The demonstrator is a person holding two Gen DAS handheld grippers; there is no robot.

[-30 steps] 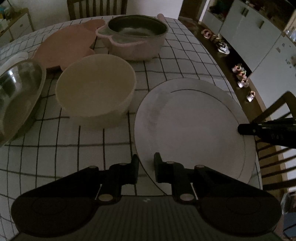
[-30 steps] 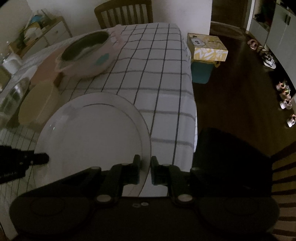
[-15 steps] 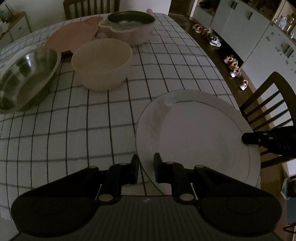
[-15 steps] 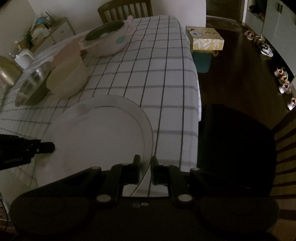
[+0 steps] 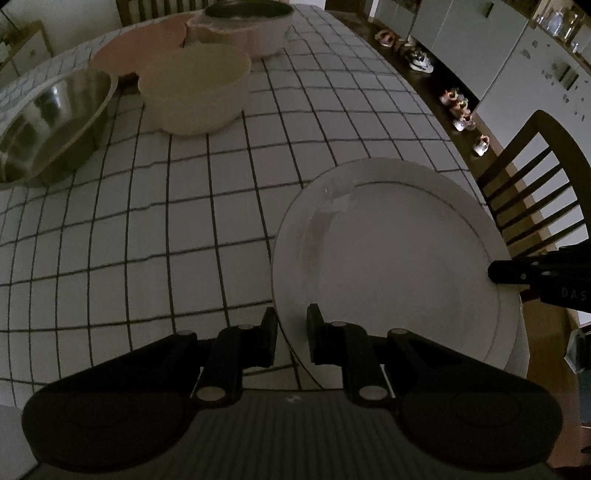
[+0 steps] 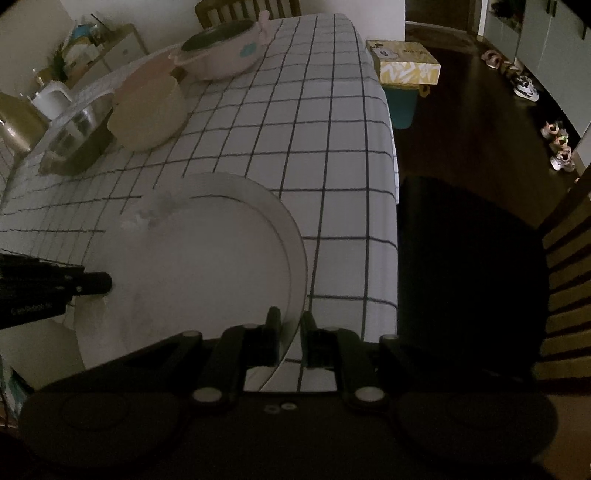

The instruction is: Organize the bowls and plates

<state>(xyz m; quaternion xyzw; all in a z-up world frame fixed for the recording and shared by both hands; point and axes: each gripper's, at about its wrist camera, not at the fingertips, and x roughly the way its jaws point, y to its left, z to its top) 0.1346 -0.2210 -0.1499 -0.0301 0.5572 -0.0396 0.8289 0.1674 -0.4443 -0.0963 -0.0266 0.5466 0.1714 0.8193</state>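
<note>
Both tools grip the white plate by opposite rims. The left tool is narrowed on the near-left edge, and the right tool is clamped on the right edge. The plate sits over the checked worktop at its near corner, by a wooden chair. Well beyond it stand a cream bowl, a steel bowl beside that, a pink plate and a pink pot at the far end.
</note>
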